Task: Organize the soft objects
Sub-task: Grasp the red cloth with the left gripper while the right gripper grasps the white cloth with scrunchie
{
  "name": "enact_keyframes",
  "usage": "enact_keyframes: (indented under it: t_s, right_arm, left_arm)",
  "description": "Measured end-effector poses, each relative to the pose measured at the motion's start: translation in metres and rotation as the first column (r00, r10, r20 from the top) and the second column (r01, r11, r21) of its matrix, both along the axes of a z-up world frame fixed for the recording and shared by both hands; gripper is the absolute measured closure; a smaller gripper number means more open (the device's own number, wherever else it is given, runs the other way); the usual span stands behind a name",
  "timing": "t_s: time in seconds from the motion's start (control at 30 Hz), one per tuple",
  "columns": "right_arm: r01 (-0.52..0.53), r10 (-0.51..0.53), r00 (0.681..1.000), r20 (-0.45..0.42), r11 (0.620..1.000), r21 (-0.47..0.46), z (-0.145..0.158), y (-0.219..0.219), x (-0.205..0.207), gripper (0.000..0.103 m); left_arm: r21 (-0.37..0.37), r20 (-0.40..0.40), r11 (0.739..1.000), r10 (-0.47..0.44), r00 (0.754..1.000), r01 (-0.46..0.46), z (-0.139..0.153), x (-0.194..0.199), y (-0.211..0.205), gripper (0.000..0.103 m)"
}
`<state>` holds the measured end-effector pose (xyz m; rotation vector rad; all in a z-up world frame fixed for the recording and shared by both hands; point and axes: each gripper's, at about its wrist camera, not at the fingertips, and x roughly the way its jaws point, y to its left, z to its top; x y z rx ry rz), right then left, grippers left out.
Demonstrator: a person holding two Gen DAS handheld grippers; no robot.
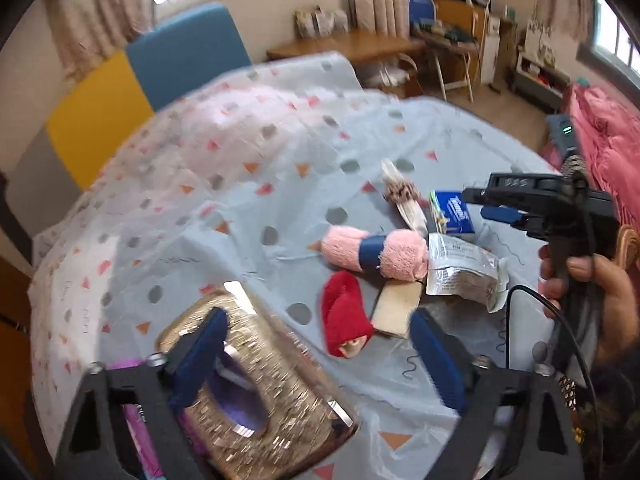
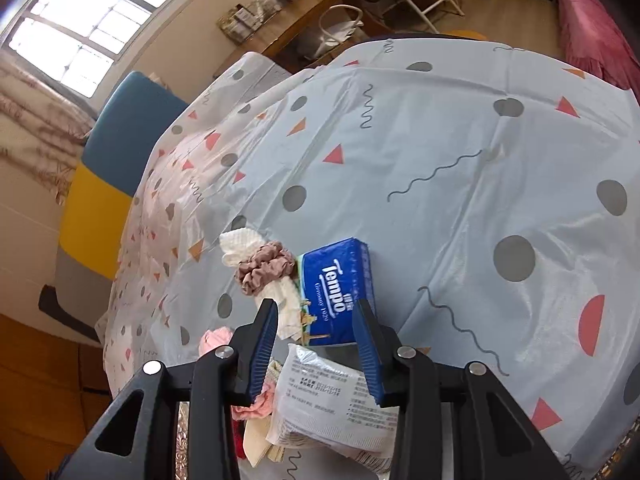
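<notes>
Pink towel roll with a blue band lying in a small pile toward the near edge of the surface. Red cloth just in front of it, beige cloth partly tucked under both. Clear wipes packet touching the roll's end, with a blue tissue pack behind it. Scrunchie wrapped around a white cloth beside that pack. Gold tissue box nearest the edge, blurred and partly hidden by a claw finger; contents of its oval opening hard to make out.

Left claw tilted steeply down over box and red cloth, spread wide, gripping nothing. Right claw also angled down, jaws about a third apart above the wipes packet and tissue pack, pads touching neither as far as visible. Hand wrapped around its handle, cut off by the picture edge.

Pale blue cloth with dots, triangles and squiggles covering the surface. Beyond, a blue and yellow panel, curtains, windows, a wooden desk and a pink bedspread.
</notes>
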<state>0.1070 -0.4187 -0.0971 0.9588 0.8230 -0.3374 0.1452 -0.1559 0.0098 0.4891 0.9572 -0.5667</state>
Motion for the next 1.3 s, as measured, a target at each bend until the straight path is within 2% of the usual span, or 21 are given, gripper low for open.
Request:
enact_keyframes:
  t_s: [0.1, 0.17, 0.27, 0.47, 0.53, 0.7, 0.77, 0.83, 1.07, 1.3]
  right_arm:
    - [-0.011, 0.011, 1.000, 0.012, 1.000, 0.015, 0.000, 0.001, 0.001, 0.064]
    - [-0.016, 0.015, 1.000, 0.020, 0.999, 0.031, -0.001, 0.000, 0.002, 0.064]
    - [-0.024, 0.023, 0.999, 0.023, 0.998, 0.050, -0.002, 0.000, 0.003, 0.064]
    - [-0.041, 0.038, 0.999, 0.036, 0.996, 0.083, -0.004, 0.001, 0.004, 0.064]
    - [-0.042, 0.039, 0.998, 0.041, 0.995, 0.088, -0.003, 0.001, 0.004, 0.064]
    - [-0.035, 0.030, 0.998, 0.050, 0.995, 0.095, -0.002, 0.000, 0.001, 0.064]
    - [-0.031, 0.026, 0.998, 0.052, 0.994, 0.100, -0.002, -0.001, 0.001, 0.064]
    - [-0.029, 0.024, 0.998, 0.052, 0.995, 0.099, -0.003, -0.002, 0.000, 0.064]
    - [-0.047, 0.044, 0.997, 0.059, 0.997, 0.062, 0.001, 0.002, 0.002, 0.064]
    - [-0.107, 0.107, 0.994, -0.003, 0.994, -0.017, 0.001, 0.015, 0.015, 0.064]
  left_arm:
    - [0.028, -0.122, 0.999, 0.024, 0.992, -0.021, -0.027, 0.025, -0.017, 0.031]
    - [0.049, -0.195, 0.998, 0.045, 0.980, -0.036, -0.044, 0.038, -0.026, 0.033]
    - [0.099, -0.263, 0.994, 0.080, 0.961, -0.055, -0.067, 0.051, -0.039, 0.038]
    - [0.245, -0.284, 0.969, 0.103, 0.953, -0.032, -0.098, 0.058, -0.065, 0.041]
    - [0.275, -0.270, 0.961, 0.113, 0.956, -0.036, -0.104, 0.058, -0.068, 0.053]
    - [0.355, -0.259, 0.935, 0.117, 0.959, -0.018, -0.127, 0.053, -0.072, 0.065]
    - [0.350, -0.269, 0.937, 0.110, 0.957, -0.009, -0.136, 0.048, -0.070, 0.076]
    - [0.328, -0.251, 0.945, 0.104, 0.962, -0.017, -0.137, 0.042, -0.068, 0.081]
    - [0.168, -0.244, 0.982, 0.126, 0.962, -0.086, -0.115, 0.025, -0.045, 0.083]
    - [0.095, -0.256, 0.990, 0.123, 0.959, -0.101, -0.089, 0.009, -0.029, 0.083]
